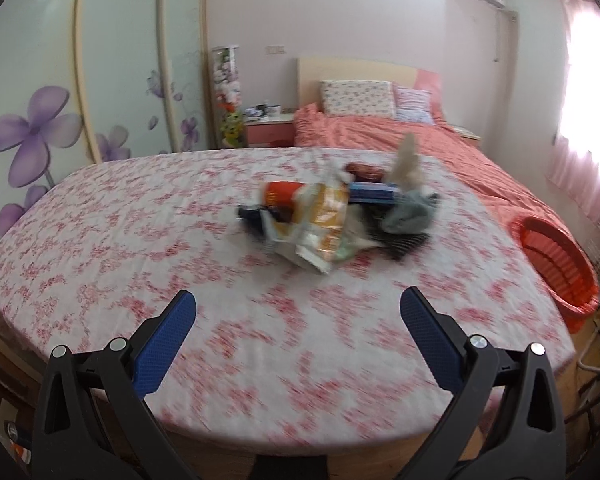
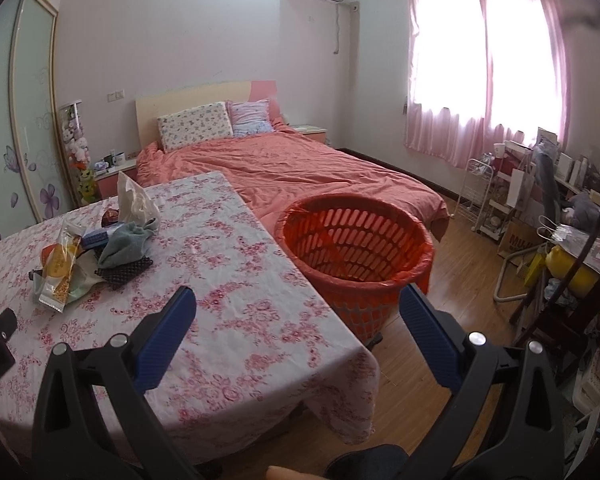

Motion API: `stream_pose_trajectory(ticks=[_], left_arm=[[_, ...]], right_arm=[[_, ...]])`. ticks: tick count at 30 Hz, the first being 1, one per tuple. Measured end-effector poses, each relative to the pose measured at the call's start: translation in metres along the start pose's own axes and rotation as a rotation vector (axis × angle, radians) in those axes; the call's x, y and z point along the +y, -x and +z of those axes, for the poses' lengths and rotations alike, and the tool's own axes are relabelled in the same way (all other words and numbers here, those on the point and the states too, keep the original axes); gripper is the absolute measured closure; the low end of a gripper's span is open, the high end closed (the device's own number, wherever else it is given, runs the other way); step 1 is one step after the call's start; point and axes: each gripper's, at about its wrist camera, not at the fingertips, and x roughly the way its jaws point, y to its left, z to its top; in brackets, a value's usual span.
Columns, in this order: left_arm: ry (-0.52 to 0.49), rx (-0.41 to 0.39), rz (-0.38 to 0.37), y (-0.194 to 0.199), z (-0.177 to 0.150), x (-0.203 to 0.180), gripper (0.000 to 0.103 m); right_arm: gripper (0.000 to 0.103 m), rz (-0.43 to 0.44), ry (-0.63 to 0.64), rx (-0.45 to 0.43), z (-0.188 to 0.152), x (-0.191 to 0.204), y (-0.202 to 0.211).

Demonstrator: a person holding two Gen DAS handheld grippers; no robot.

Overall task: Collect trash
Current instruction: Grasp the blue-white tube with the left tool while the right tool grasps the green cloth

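The left gripper (image 1: 298, 312) hangs over the near part of the counter (image 1: 120, 240), its blue fingers (image 1: 168, 340) spread wide with nothing between them. Straight ahead of the gap, well beyond the fingertips and a touch toward the right finger, lies the trash pile (image 1: 332, 216) on the floral cloth. This view is blurred, so small items in the heap cannot be told apart. The orange-and-clear snack wrapper (image 1: 320, 224) lies at the pile's front, its long axis running from far-left to near-right, the near end pointing roughly toward the right finger. A grey cloth (image 1: 410, 210) sits at the pile's right side, with a crumpled clear bag (image 1: 406, 160) standing up behind it. Off past the right finger, beyond the counter's edge, is the red basket (image 1: 556, 264).

The right gripper (image 2: 298, 312) hovers over the counter's near corner, its fingers (image 2: 168, 340) likewise spread and empty. The pile (image 2: 100, 248) lies far out beyond the left finger, well apart from it. Here the wrapper (image 2: 60, 276) lies lengthwise toward the camera, its near end tipped slightly left. Ahead, between the fingertips and closer to the right one, the basket (image 2: 356, 248) stands upright on the floor, just beside the counter, with a red liner.
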Motion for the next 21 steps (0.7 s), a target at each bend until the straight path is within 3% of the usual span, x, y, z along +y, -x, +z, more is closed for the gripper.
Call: stream_pose_trajectory(ticks=[6, 11, 17, 21], left_arm=[[0.026, 0.031, 0.048, -0.04, 0.018, 0.029, 0.002], [0.052, 0.071, 0.016, -0.077, 0.028, 0.045, 0.002], [0.087, 0.064, -0.032, -0.101, 0.039, 0.054, 0.002], [0.094, 0.085, -0.043, -0.119, 0.049, 0.056, 0.004]], right_arm=[[0.004, 0.112, 0.029, 0.041, 0.013, 0.037, -0.04], [0.004, 0.203, 0.083, 0.052, 0.031, 0.082, -0.074], [0.009, 0.341, 0.088, 0.135, 0.049, 0.13, -0.124], [0.022, 0.383, 0.073, 0.186, 0.056, 0.158, -0.153]])
